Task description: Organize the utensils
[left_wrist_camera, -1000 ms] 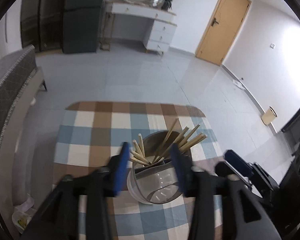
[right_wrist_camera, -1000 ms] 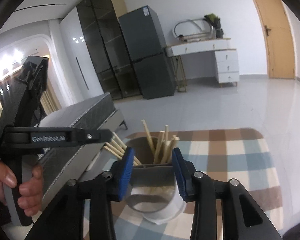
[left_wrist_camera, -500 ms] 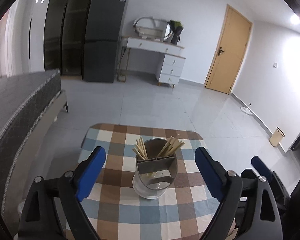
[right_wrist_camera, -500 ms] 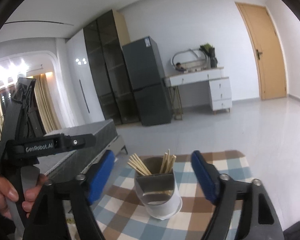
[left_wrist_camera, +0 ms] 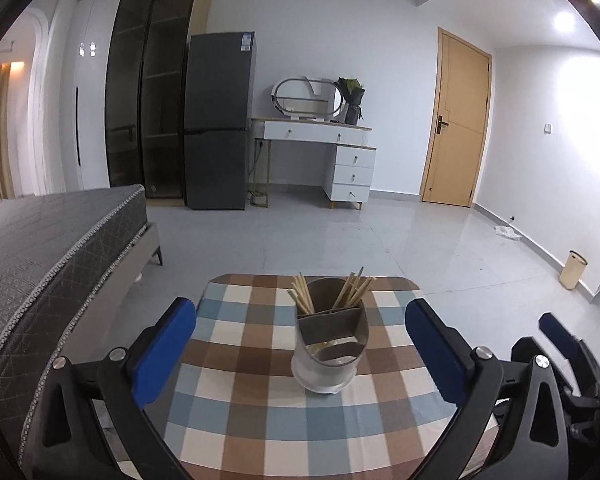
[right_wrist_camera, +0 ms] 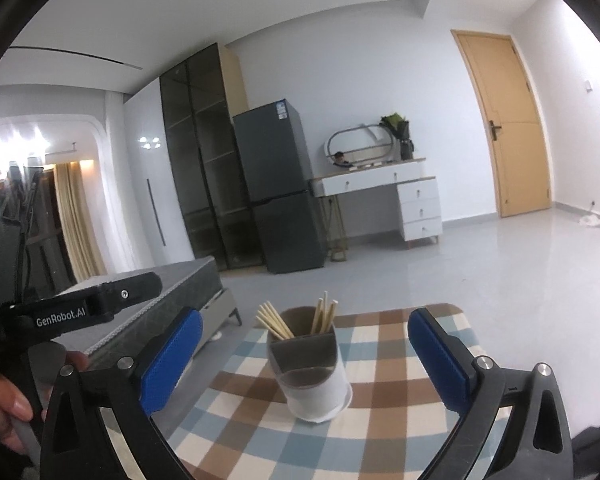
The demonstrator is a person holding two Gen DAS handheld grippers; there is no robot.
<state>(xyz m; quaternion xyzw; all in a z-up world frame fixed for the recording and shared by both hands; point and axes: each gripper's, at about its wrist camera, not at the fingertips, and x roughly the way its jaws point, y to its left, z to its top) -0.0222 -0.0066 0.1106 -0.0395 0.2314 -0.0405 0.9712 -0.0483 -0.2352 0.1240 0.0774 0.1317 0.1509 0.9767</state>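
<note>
The utensil holder (left_wrist_camera: 331,344) with chopsticks (left_wrist_camera: 350,291) stands on the checkered tablecloth (left_wrist_camera: 260,408), ahead of and between the spread, empty fingers of the left gripper (left_wrist_camera: 300,344) and right gripper (right_wrist_camera: 305,354).

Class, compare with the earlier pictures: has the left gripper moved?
Yes. The left gripper has opened and pulled back from the utensil holder, which stands on the checkered tablecloth apart from both blue pads.

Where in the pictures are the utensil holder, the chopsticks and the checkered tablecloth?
utensil holder (left_wrist_camera: 328,364): left wrist view, front wall.
chopsticks (left_wrist_camera: 305,298): left wrist view, left bundle.
checkered tablecloth (right_wrist_camera: 384,424): right wrist view, bare part right of the holder.
</note>
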